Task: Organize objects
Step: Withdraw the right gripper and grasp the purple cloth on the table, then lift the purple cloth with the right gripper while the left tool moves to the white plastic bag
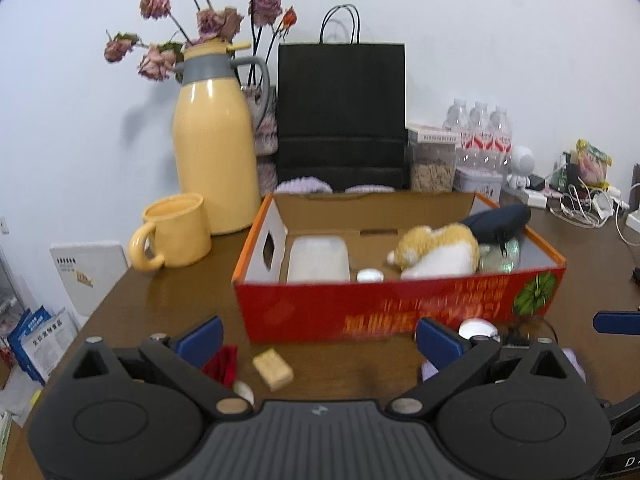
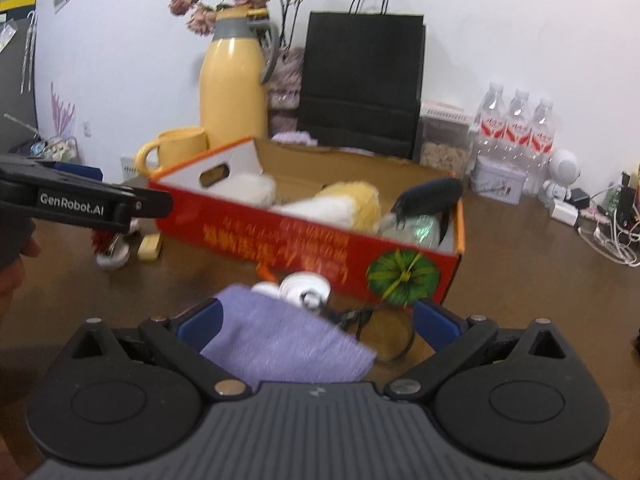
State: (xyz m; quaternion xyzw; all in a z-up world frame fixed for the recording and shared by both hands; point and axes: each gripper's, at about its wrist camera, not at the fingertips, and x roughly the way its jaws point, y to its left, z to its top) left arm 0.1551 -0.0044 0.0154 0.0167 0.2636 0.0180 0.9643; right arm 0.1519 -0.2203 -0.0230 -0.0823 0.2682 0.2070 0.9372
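While both jaws stand apart and empty, purple cloth point(image 2: 288, 340) lies between my right jaws; next: clamp it, lift into red box point(image 2: 320, 240); left gripper point(image 1: 316, 338) hovers over yellow block point(image 1: 273, 368).

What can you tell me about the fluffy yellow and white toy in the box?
The plush toy is a soft, fuzzy animal, yellow on top and white underneath. It lies on its side inside the red cardboard box, toward the right half, its small face end pointing toward the middle. A dark pouch sits right behind it, and a shiny clear thing is tucked beside it in the corner. Neither gripper touches it. The picture is blurry, so what animal it is stays unclear.
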